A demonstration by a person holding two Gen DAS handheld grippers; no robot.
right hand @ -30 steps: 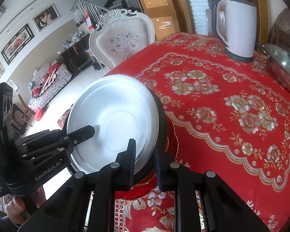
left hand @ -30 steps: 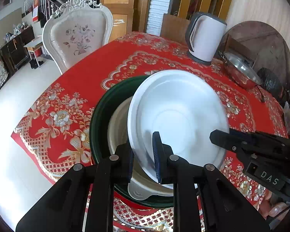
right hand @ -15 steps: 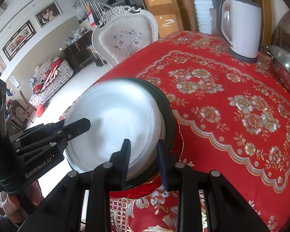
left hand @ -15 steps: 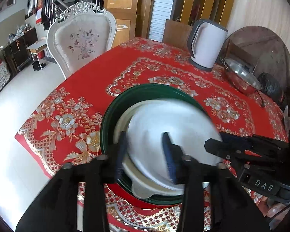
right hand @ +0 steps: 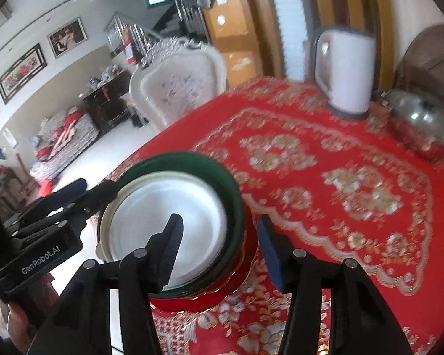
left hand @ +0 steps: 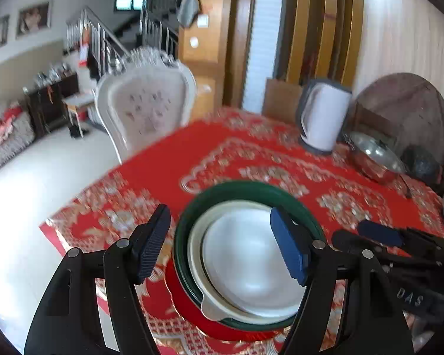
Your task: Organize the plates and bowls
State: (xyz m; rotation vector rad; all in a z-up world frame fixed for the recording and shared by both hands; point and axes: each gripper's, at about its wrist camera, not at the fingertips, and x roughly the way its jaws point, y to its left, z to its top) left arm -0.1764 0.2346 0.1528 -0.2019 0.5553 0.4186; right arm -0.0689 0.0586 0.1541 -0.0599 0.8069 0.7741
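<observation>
A stack of dishes stands near the table's front edge. A white plate (left hand: 248, 263) lies in a cream bowl (left hand: 210, 307) with a small handle, inside a dark green bowl (left hand: 239, 188), on a red plate (left hand: 189, 310). My left gripper (left hand: 225, 248) is open and empty above the stack. My right gripper (right hand: 219, 250) is open and empty over the stack's right rim. The white plate (right hand: 168, 207), green bowl (right hand: 231, 195) and red plate (right hand: 204, 298) also show in the right wrist view. Each gripper shows in the other's view, the right (left hand: 381, 236) and the left (right hand: 83, 189).
The red floral tablecloth (right hand: 340, 177) covers the table. A white electric kettle (left hand: 325, 118) and a steel lidded pot (left hand: 376, 156) stand at the far right. A white ornate chair (left hand: 145, 109) stands behind the table on the left.
Both grippers have opened and let go of the white plate. It now lies flat in the cream bowl. Both grippers have lifted back from the stack.
</observation>
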